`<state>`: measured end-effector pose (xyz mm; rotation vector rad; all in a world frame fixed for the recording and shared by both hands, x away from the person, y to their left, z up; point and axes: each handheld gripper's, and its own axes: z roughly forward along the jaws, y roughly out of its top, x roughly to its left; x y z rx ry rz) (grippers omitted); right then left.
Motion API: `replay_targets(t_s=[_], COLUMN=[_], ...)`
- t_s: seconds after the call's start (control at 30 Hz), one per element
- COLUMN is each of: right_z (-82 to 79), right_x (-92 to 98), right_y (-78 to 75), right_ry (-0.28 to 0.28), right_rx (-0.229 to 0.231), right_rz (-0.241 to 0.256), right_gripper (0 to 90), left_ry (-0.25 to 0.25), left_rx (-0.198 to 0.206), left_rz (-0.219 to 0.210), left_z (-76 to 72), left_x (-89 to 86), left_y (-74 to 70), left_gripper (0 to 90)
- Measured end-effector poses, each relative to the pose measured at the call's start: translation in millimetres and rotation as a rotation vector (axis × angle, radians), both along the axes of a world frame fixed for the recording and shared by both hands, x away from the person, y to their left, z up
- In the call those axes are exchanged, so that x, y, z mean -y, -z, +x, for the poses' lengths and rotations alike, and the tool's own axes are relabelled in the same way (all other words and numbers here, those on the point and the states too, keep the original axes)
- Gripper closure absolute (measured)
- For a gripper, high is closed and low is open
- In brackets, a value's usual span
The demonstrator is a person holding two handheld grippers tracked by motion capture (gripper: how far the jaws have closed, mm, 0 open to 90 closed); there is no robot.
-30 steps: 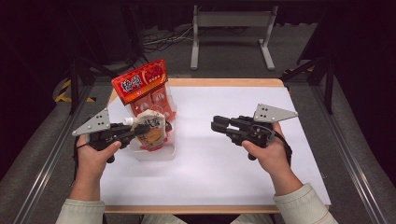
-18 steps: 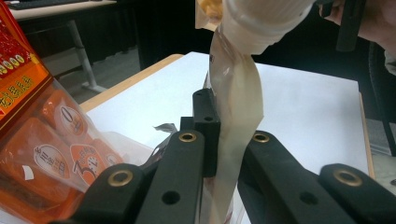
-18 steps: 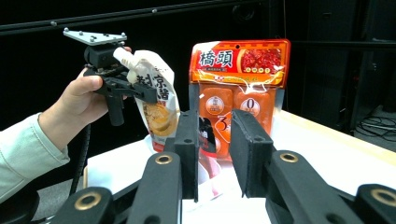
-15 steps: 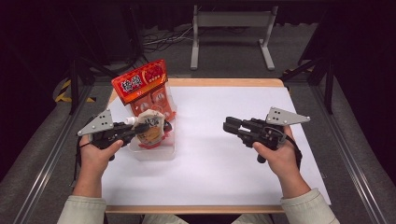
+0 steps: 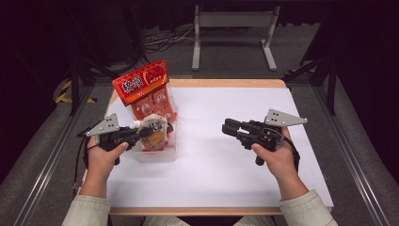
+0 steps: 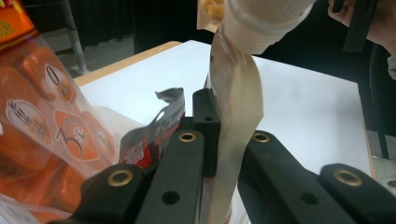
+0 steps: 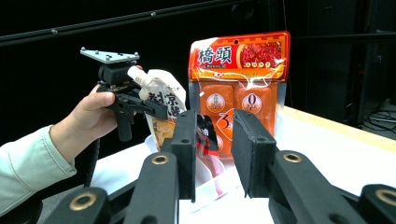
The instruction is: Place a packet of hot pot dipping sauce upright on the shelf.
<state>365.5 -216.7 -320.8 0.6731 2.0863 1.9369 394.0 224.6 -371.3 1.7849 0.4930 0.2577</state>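
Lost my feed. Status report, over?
Left claw shut on spouted pouch, over clear bin. Right claw open, empty. Orange packet stands behind.

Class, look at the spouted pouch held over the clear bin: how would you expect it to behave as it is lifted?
The spouted pouch is probably floppy: in the left gripper view its film folds flat between the left tool's jaws. It likely hangs and sways from that pinch. The white screw cap looks rigid, so the top may feel heavier.
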Motion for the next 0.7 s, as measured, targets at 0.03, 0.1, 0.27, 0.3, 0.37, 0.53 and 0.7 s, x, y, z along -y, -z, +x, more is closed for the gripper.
replay_targets(t_s=[0.03, 0.1, 0.27, 0.3, 0.37, 0.53, 0.7], right_z=[0.5, 1.4, 3.7, 4.3, 5.0, 6.9, 7.8], right_x=[-0.7, -1.4, -0.4, 0.2, 1.3, 4.4, 4.5], right_y=[1.1, 2.8, 5.1, 5.6, 6.4, 9.3, 11.5], right_ry=[-0.001, 0.001, 0.018, 0.028, 0.038, 0.056, 0.081], right_rx=[-0.004, -0.006, -0.002, 0.005, 0.007, 0.006, 0.023], right_rz=[0.001, -0.001, -0.007, -0.017, -0.019, -0.019, -0.058], right_gripper=[71.0, 70.7, 66.8, 66.0, 64.9, 62.1, 60.3], left_ry=[-0.002, 0.001, 0.003, 0.002, -0.001, -0.001, 0.000], left_rx=[-0.001, -0.006, -0.036, -0.037, -0.043, -0.055, -0.074], left_rz=[0.006, 0.009, 0.009, 0.015, 0.022, 0.030, 0.040], left_z=[0.3, 1.1, 1.2, 1.5, 1.8, 1.9, 1.8], left_x=[0.0, 0.6, 2.0, 2.0, 2.4, 2.5, 4.2], left_y=[0.9, 3.3, 8.4, 8.9, 10.5, 13.8, 16.9], left_gripper=[88.4, 88.4, 88.3, 88.1, 88.1, 87.9, 87.7])
